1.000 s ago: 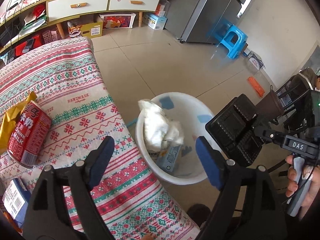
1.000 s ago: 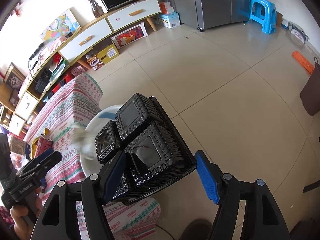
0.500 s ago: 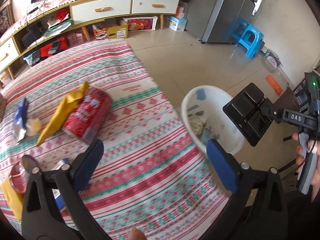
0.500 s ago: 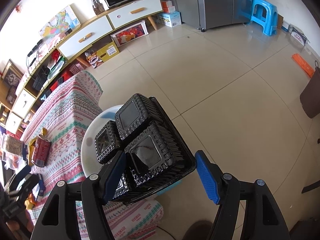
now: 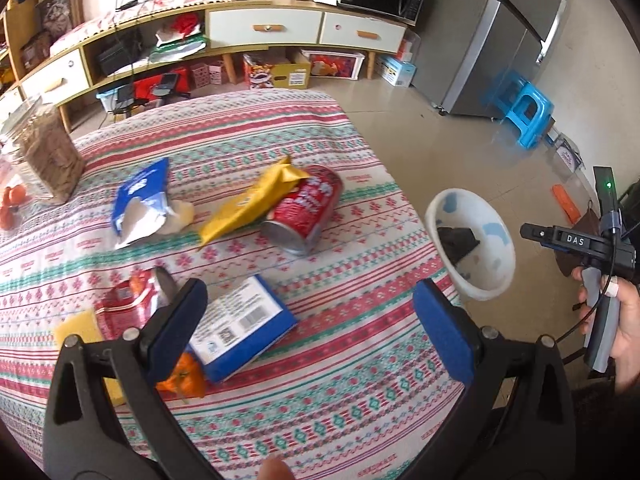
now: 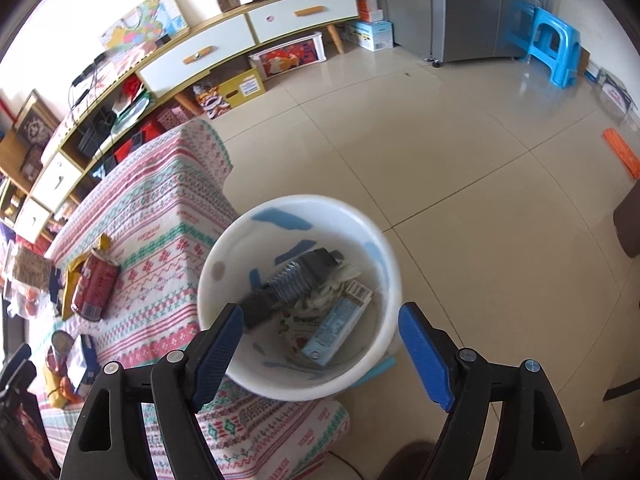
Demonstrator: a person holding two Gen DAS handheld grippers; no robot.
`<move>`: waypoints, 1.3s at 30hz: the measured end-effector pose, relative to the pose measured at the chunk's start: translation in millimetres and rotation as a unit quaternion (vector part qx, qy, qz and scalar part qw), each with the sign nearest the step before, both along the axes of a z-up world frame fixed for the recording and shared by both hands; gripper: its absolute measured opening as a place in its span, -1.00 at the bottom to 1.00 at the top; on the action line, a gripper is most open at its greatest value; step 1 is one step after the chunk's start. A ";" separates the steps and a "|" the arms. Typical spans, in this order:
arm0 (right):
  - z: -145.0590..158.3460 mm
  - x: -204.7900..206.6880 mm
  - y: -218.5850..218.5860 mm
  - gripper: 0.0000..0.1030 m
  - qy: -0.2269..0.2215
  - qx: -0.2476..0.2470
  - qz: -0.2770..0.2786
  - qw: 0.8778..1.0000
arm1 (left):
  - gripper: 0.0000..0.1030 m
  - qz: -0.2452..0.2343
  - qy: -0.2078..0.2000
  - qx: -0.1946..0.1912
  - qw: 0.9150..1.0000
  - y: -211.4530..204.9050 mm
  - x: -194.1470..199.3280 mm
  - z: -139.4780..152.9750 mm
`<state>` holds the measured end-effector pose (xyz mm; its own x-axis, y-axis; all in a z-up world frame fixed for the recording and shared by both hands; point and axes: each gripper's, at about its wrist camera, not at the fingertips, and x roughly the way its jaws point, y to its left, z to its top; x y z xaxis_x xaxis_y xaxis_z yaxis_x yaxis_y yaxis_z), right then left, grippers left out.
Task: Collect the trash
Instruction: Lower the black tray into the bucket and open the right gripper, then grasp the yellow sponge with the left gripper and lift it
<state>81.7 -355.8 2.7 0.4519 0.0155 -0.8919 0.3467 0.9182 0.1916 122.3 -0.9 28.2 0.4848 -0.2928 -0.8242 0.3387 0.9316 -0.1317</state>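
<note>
My left gripper [image 5: 308, 324] hangs spread wide over the table [image 5: 360, 380], nothing between its pads; the blue-and-white box [image 5: 244, 326] lies just beyond its left finger, long axis slanting from near left to far right. Past the box the red can [image 5: 306, 210] lies on its side, its open end toward me and its long axis running away toward the table's far right corner. A yellow wrapper [image 5: 248, 204] leans on the can's left side along much the same line. Left of that lies a torn blue bag [image 5: 138, 202]. A crushed red wrapper [image 5: 128, 306] sits left of the box.

My right gripper [image 6: 320, 354] hangs over the bin [image 6: 382, 252], which stands on the floor against the table's edge. Its jaws have just been opening and stand apart, empty. The black tray [image 6: 292, 282] lies tilted inside the bin on paper scraps, long axis running from near left to far right, beside a pale blue carton [image 6: 334, 330].
</note>
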 end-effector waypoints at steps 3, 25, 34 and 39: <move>2.2 2.2 11.1 0.61 0.000 -0.002 0.012 1.000 | 0.98 0.012 0.003 0.011 1.000 16.2 -0.6 -0.9; 0.8 35.1 122.2 0.64 0.004 0.003 0.113 0.994 | 0.98 0.174 0.110 0.010 0.979 149.7 17.6 -22.0; -5.5 44.2 154.3 0.64 0.011 0.002 0.141 0.990 | 0.59 0.204 0.181 -0.007 0.962 185.2 25.2 -57.3; -8.0 46.3 162.2 0.64 0.015 -0.001 0.146 0.989 | 0.55 0.189 0.193 0.012 0.963 179.0 20.3 -70.0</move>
<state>128.1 -193.6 -5.3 0.4020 0.1397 -0.9049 0.0718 0.9804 0.1833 142.7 178.0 -41.8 0.2084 -0.1341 -0.9688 -0.0957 0.9830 -0.1566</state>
